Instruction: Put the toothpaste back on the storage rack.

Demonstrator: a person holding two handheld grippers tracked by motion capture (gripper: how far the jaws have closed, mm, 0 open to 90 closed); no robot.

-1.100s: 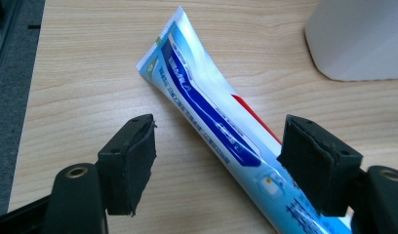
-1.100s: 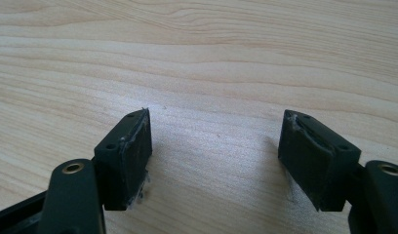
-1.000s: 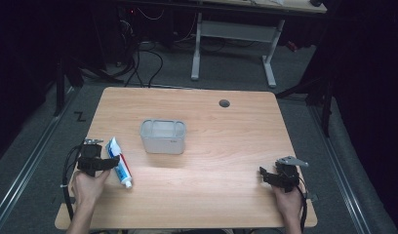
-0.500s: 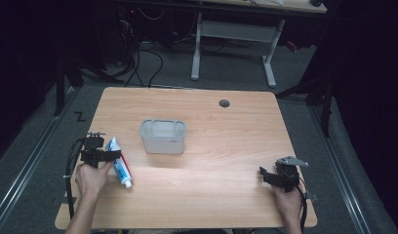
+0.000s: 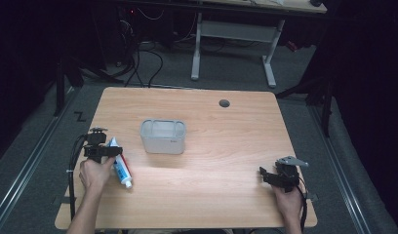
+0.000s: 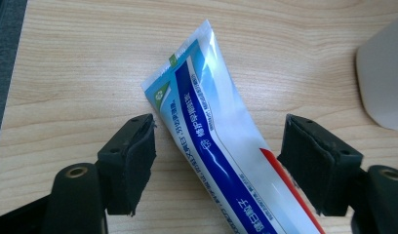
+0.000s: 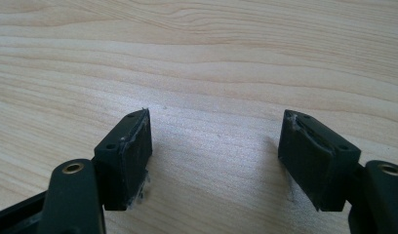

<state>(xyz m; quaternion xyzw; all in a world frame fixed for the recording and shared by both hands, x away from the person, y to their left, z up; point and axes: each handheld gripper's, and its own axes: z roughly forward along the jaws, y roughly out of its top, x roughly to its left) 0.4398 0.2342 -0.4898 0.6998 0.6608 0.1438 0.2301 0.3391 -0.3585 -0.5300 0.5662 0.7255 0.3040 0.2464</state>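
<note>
In the left gripper view, the lower end of the toothpaste tube (image 6: 226,146) ran off the bottom edge, so its cap was cut off; its printed text was too small to read. The grey container (image 6: 382,83) was cropped by the right edge, leaving one rounded corner. In the high view, the left gripper (image 5: 100,150) covered part of the tube, and the container's contents could not be told through its cloudy walls.

A wooden table (image 5: 226,195) bears a toothpaste tube (image 5: 120,165) and a grey tub (image 5: 163,137).
</note>
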